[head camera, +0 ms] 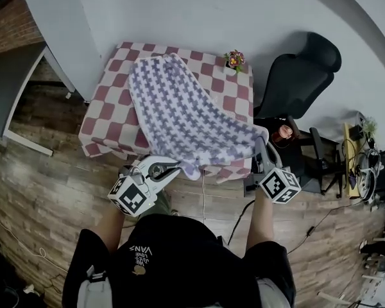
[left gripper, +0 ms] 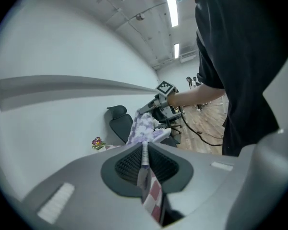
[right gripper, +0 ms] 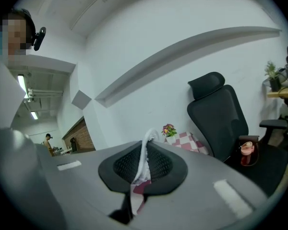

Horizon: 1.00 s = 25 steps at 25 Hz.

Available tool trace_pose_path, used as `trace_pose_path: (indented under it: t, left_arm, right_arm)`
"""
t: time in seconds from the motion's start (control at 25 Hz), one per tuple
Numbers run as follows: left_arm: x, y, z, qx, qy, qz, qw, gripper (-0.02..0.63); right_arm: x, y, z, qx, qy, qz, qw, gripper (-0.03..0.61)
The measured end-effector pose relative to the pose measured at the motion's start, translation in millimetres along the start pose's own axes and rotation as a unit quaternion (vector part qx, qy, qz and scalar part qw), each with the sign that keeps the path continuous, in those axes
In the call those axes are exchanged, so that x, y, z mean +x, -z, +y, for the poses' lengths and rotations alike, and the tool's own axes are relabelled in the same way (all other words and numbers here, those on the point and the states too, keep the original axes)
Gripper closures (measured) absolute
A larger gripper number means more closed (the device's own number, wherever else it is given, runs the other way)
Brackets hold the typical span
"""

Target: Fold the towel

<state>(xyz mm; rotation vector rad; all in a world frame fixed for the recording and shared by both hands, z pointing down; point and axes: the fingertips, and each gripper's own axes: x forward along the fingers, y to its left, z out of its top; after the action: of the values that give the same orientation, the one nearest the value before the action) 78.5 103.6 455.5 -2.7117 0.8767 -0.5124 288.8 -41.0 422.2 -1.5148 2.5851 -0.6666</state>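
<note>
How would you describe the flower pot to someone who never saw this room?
Find the table with the red-and-white checked cloth against the white wall. The flower pot stands at its far right corner, nearest the black office chair. It is the only upright thing there, with colourful flowers, unlike the purple-patterned towel near it.

Cams: one overhead, two at jaw level.
Head view looks steeply down on the red-and-white checked table (head camera: pixel 109 108); gripper views sit low, near-level; all share the black high-backed office chair (head camera: pixel 301 76) (left gripper: pixel 120 123) (right gripper: pixel 221 114) and small potted flowers (head camera: pixel 234 59) (left gripper: pixel 97 143) (right gripper: pixel 169 131).
</note>
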Motion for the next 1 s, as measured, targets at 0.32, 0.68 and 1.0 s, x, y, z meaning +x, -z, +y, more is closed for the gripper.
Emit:
trace_pose_path:
  t: [0.32, 0.68, 1.0]
  left_arm:
    - [-10.0, -25.2, -64.4, -0.022, 0.027, -0.005, 0.9994, 0.580]
    - [-23.3, -4.9, -68.9, -0.092, -0.003, -0.001, 0.9958, 0.580]
    - [-29.3, 15.8, 4.2, -0.170, -0.043, -0.049, 0.9832, 0.579]
  right_arm:
    - [-80.3, 19.9, -11.2, 0.032, 0.010, 0.003, 0.999, 0.565]
    - [-63.0, 37.2, -1.1, 0.057, -0.019, 0.013, 0.998, 0.565]
    - [30.9, 11.8, 23.4, 0.048, -0.047, 0.006, 0.998, 0.565]
